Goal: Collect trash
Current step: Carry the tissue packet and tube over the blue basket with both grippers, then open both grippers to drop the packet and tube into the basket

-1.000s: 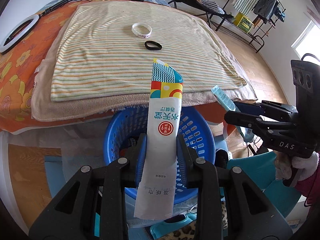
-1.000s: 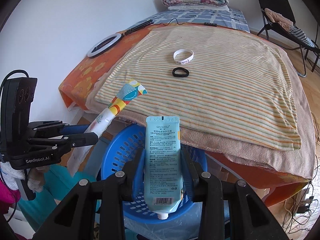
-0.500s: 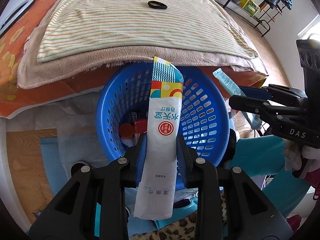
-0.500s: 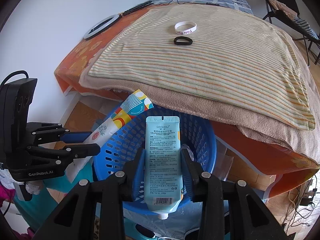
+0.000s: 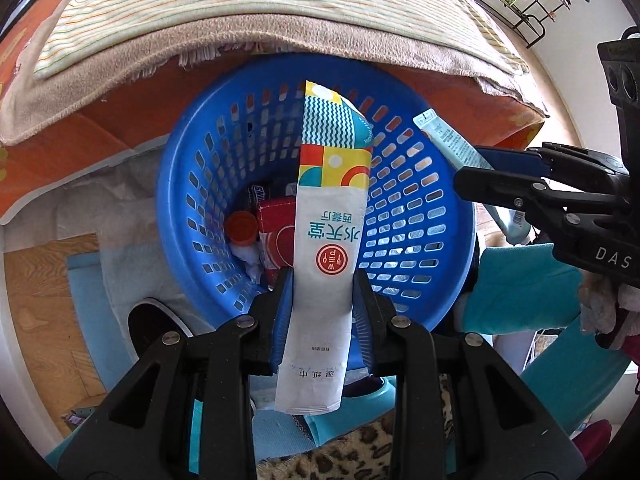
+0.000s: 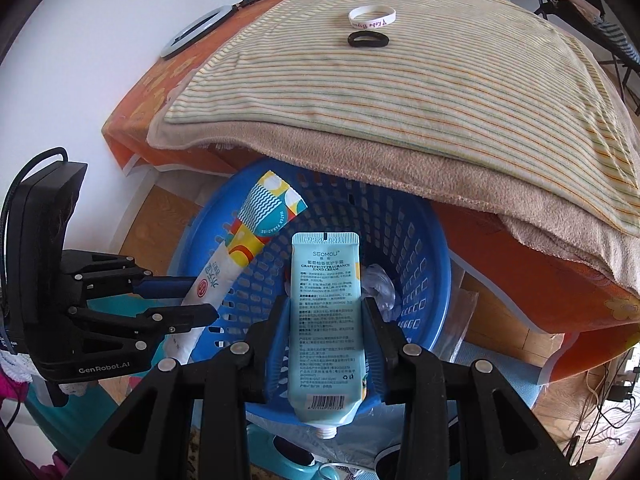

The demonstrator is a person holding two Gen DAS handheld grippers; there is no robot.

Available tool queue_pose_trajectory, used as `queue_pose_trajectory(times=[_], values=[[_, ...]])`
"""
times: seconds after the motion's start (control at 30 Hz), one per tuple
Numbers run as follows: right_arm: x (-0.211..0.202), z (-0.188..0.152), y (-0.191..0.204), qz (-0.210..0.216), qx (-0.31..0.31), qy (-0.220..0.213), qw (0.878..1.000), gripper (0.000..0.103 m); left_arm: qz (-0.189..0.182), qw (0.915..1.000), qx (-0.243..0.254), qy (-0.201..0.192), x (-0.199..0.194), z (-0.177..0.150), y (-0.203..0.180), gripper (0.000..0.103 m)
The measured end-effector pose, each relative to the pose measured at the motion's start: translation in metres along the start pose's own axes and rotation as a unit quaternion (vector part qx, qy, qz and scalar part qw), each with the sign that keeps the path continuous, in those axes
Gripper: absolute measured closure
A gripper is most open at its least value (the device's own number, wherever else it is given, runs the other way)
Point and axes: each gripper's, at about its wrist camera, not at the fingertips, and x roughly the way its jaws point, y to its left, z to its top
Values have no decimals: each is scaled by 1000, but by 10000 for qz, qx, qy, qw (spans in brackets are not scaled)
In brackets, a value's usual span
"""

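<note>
Bedroom, blanketed bed, clothes rack

The left gripper filled the bottom centre of the left wrist view, its two black arms rising from the lower corners and its blue-padded fingers clamped on a wet-wipe packet. In the right wrist view it reached in from the left edge, lying roughly level. The right gripper occupied the bottom centre of its own view, fingers pressed against both sides of a hand cream tube. From the left wrist view it entered at the right edge, pointing towards frame centre.
</note>
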Motion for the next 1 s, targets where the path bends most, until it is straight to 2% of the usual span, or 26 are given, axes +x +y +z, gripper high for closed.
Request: queue_pose_trajectory(times=[0.3,0.8,0.93,1.0], values=[[10,1,-1,2,50,132,9999,67,-5,9998,-126,153,11,3,0,74],[9,4,-9,6,192,87,9998,65,125,9989,-359,-260,-5,24,6,74],[6,5,-9,-21,192,51,9998,64,190,9982,-372,-418,-11,29,6,65],[5,5,-9,-38,190,30,9998,60,196,9980,-383,-471,-14,31,6,60]])
